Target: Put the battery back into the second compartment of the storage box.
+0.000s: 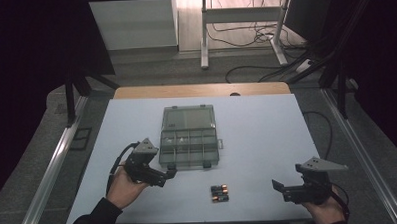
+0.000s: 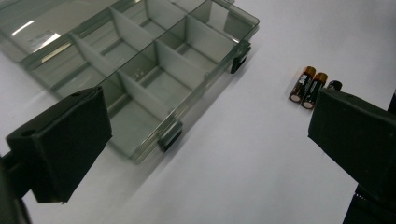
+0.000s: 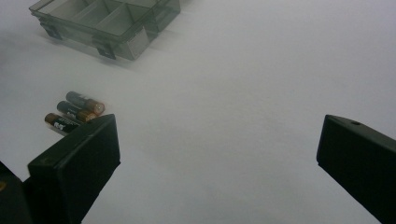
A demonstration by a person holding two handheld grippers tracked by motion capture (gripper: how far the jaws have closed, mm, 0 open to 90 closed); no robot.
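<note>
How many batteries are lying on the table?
3 batteries lie side by side on the white table, just in front of the open organizer box, between the two grippers. None seem hidden.

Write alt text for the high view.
On a white table, an open grey compartment box lies at centre, three batteries side by side just in front of it. The left gripper, jaws open, sits at the box's near left corner; the right gripper, also open, hovers right of the batteries.

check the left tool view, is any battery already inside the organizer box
No, the batteries lie side by side on the white table, apart from the open organizer box.
</note>
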